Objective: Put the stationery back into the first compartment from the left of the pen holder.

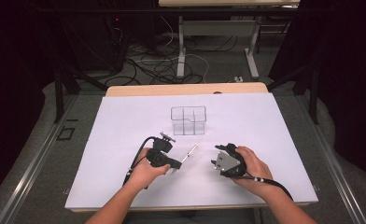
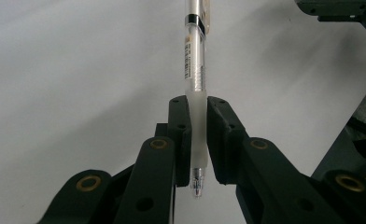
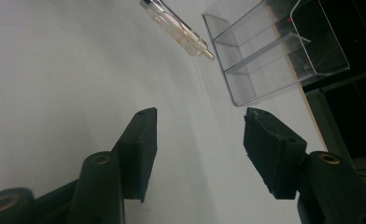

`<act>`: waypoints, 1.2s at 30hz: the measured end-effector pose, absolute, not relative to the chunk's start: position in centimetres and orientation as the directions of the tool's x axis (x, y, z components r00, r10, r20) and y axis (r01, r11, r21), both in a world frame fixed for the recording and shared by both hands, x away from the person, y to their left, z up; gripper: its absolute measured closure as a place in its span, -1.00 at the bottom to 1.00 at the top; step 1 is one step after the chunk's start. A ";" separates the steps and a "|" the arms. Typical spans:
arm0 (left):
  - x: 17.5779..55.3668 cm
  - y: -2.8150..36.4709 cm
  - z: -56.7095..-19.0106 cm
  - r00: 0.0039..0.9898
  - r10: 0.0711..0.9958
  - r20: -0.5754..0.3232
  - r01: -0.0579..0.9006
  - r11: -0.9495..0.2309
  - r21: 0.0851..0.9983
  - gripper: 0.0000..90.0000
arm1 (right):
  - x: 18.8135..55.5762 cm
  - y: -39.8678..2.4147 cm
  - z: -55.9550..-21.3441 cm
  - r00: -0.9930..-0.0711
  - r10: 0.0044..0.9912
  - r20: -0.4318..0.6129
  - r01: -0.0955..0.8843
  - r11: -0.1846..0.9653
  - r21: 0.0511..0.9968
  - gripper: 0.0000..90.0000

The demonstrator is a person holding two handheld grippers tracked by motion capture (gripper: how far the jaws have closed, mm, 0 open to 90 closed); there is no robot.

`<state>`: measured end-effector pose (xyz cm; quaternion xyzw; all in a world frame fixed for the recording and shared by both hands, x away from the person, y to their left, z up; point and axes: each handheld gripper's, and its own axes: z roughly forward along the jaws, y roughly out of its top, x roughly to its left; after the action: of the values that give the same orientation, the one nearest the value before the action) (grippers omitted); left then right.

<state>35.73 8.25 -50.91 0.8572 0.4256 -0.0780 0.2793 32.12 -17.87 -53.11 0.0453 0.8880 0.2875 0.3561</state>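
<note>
Two grippers work over a white sheet [image 1: 125, 140] on the table. The left gripper [image 2: 196, 140] has its jaws clamped on the frosted rubber grip of a pen [image 2: 193, 60], holding it just above the sheet between the two hands, its tip pointing back toward the hand and its clear barrel reaching out ahead. The right gripper [image 3: 200, 149] stands half open with nothing between its pads [image 3: 144, 144], angled toward the pen's free end. The step in hand looks like a handover or a drop into the organizer [image 1: 188, 120], which stands beyond the pen. The next move likely calls for a steady carry and an upright tilt over one compartment. The pen is slim, smooth and see-through, with a black band; the organizer is clear hard plastic, boxy, divided by thin walls.
</note>
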 end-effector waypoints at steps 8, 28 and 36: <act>35.4 7.6 -50.9 0.644 0.665 -0.379 0.761 -0.503 0.410 0.79 | 31.4 -16.9 -53.2 -0.674 0.167 -0.719 -0.271 0.850 0.451 0.17; 34.7 6.5 -50.4 0.685 0.603 -0.409 0.728 -0.542 0.420 0.79 | 30.1 -14.8 -53.9 -0.556 -0.143 -0.819 -0.505 0.841 0.196 0.31; 34.3 5.7 -50.5 0.686 0.586 -0.431 0.728 -0.542 0.420 0.79 | 30.1 -14.3 -54.2 -0.534 -0.184 -0.825 -0.534 0.830 0.161 0.33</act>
<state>34.29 5.68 -50.50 0.8699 0.3776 -0.1200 0.2938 30.07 -14.29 -54.23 -0.2106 0.8522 0.2017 0.4345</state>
